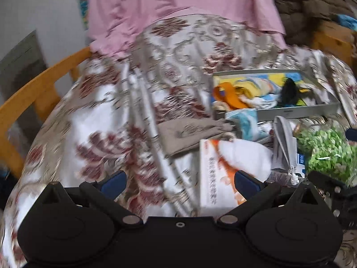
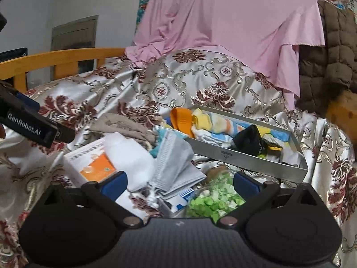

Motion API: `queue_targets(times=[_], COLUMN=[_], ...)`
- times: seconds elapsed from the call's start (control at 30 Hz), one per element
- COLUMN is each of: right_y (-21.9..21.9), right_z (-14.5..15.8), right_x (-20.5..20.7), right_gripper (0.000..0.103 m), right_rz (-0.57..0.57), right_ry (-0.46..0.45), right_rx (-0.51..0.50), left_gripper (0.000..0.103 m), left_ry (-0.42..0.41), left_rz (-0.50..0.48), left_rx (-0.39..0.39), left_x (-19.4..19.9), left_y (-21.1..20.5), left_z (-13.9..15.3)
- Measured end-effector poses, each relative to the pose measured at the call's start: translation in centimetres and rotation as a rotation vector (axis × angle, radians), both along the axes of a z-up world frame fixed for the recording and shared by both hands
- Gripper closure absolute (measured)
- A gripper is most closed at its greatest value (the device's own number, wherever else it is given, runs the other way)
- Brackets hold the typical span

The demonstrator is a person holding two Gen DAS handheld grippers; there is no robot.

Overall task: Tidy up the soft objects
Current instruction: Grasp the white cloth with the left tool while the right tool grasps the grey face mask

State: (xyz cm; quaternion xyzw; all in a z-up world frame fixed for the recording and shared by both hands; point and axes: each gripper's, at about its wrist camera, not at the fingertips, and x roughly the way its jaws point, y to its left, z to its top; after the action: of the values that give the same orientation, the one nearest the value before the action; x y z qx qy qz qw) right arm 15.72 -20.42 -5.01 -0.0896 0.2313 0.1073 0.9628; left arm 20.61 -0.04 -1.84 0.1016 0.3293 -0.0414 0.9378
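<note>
1. Our left gripper (image 1: 179,182) hangs with its fingers (image 1: 115,182) spread wide, nothing between them; its view is blurred.
2. Our right gripper (image 2: 179,184) also has its fingers (image 2: 245,184) wide apart and holds nothing.
3. In the right wrist view, our left gripper (image 2: 33,125) shows at the left edge, reaching in from the side, level with and well left of the right one.

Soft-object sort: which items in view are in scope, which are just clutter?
In scope:
grey tray, already holding soft items
orange cloth
black cloth
taupe cloth
grey face mask

Clutter:
orange and white box
jar of green bits
pink sheet

Both grippers open, holding nothing.
</note>
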Motion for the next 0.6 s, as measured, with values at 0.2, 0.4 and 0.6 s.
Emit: queue_targets(times=[0.2, 0.4, 0.6], right_y=[-0.6, -1.2, -2.5], right_z=[-0.7, -1.1, -1.1], right_x=[1.5, 3.2, 4.8], right_gripper=[0.000, 0.000, 0.000], right_rz=[-0.022, -0.010, 0.025], right_ry=[0.010, 0.010, 0.055], right_rx=[-0.002, 0.019, 0.152], left_gripper=[0.001, 0.001, 0.001], left_ry=[-0.028, -0.014, 0.017], left_rz=[-0.099, -0.163, -0.269], left_rx=[0.030, -0.040, -0.043], left_x=[1.7, 3.6, 4.8], left_y=[-0.7, -0.5, -0.7], left_z=[-1.1, -1.8, -2.7])
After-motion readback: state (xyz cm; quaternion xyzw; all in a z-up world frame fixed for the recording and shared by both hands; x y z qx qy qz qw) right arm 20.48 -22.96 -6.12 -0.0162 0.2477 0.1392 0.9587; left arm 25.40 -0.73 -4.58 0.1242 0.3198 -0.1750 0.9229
